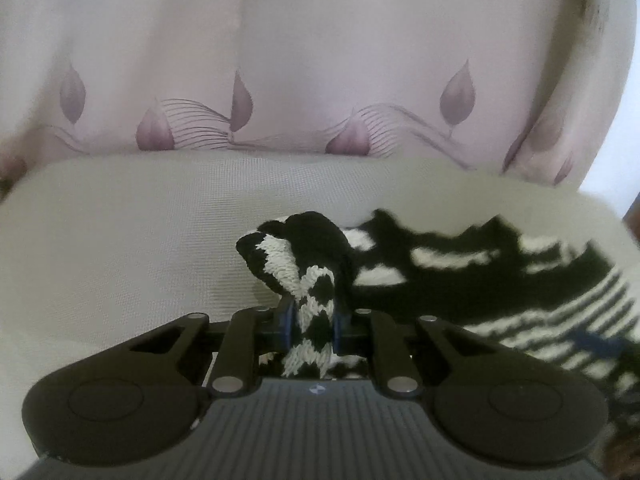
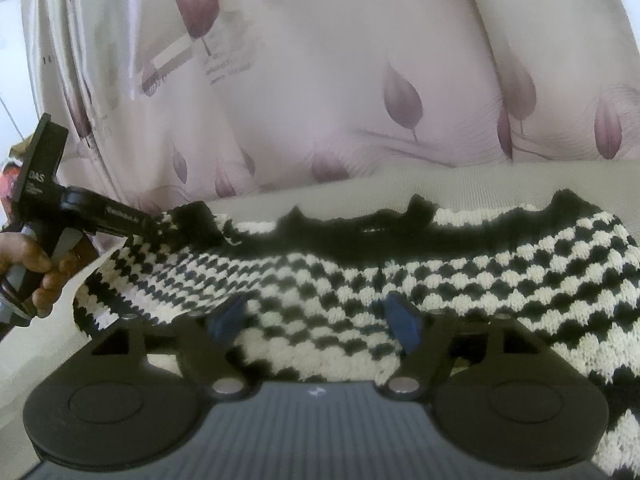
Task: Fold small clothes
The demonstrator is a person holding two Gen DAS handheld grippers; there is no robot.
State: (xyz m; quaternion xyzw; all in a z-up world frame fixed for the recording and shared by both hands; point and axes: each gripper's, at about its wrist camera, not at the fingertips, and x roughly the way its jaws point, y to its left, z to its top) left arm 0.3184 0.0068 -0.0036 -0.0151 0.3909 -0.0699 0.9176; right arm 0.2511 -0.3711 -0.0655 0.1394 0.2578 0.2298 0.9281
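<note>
While the left gripper (image 1: 313, 326) pinched a bunched corner of the black-and-white checked knit garment (image 2: 420, 280) at lower centre, the knit sprawled rightward over the pale surface (image 1: 140, 240); the right gripper (image 2: 316, 320) stood wide, gripping nothing.

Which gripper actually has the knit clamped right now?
The left gripper: its blue pads pinch a bunched fold of the black-and-white checkered knit garment. The right gripper stands wide open over the cloth, gripping nothing.
</note>
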